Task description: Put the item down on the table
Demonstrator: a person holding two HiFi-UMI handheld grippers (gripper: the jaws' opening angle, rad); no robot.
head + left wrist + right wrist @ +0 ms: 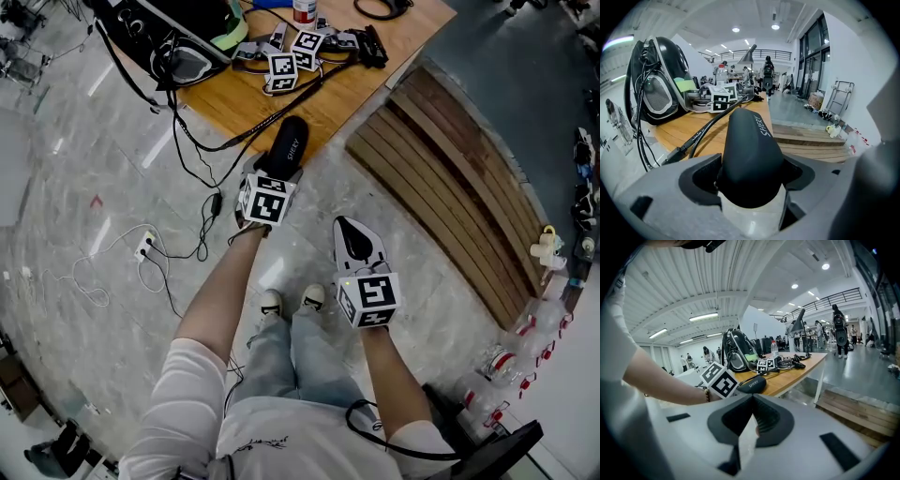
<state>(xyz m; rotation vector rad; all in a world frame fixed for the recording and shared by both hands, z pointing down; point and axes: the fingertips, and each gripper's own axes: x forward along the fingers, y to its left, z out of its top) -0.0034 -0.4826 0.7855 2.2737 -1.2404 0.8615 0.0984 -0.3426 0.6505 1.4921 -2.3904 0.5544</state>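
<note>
A black oblong case [290, 145] with white lettering sits between the jaws of my left gripper [278, 171], which is shut on its near end. The case's far end reaches over the near corner of the wooden table [380, 80]. In the left gripper view the case [750, 140] fills the gap between both dark pads [701, 176], pointing at the tabletop [686, 129]. In the right gripper view the case [751, 384] lies low at the table's edge; whether it rests on the wood I cannot tell. My right gripper [350, 228] hangs over the floor, shut and empty, its jaws meeting in its own view [752, 404].
On the table lie a black bag [164, 37], a spare pair of grippers with marker cubes [295, 58], a bottle [305, 9] and black cables [202, 141] trailing to a floor socket [145, 246]. A wooden slatted platform [450, 178] lies to the right.
</note>
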